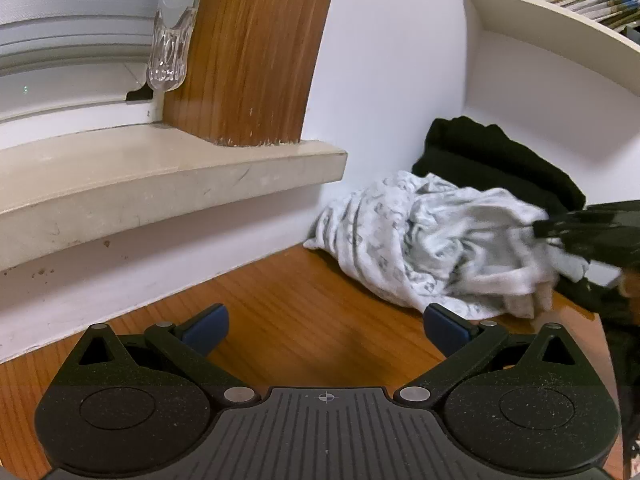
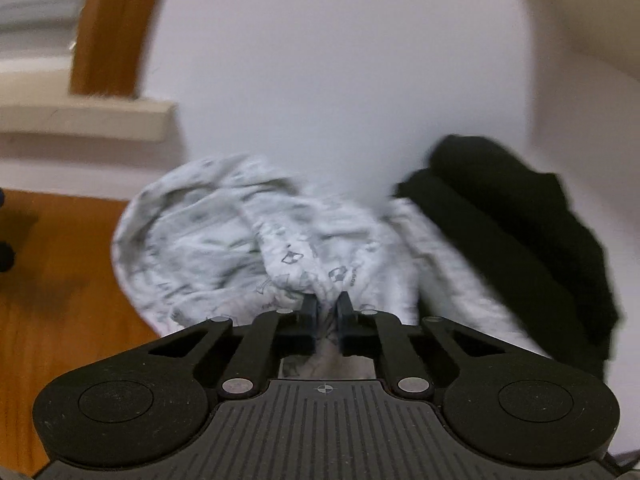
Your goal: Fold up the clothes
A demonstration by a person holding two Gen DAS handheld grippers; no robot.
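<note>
White patterned cloth (image 2: 224,240) lies crumpled mid-frame on the wooden table (image 1: 300,320), bunched between the pinched jaws of the right gripper (image 2: 326,306). The left gripper (image 1: 326,326), lower centre, spread and empty, sits apart, cloth to its upper right.

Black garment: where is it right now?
In the corner against the white wall, the black garment lies behind and right of the patterned white garment, under the bookshelf.

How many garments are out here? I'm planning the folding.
2: a white patterned garment crumpled on the table, and a black garment behind it by the wall. More may be hidden underneath.
</note>
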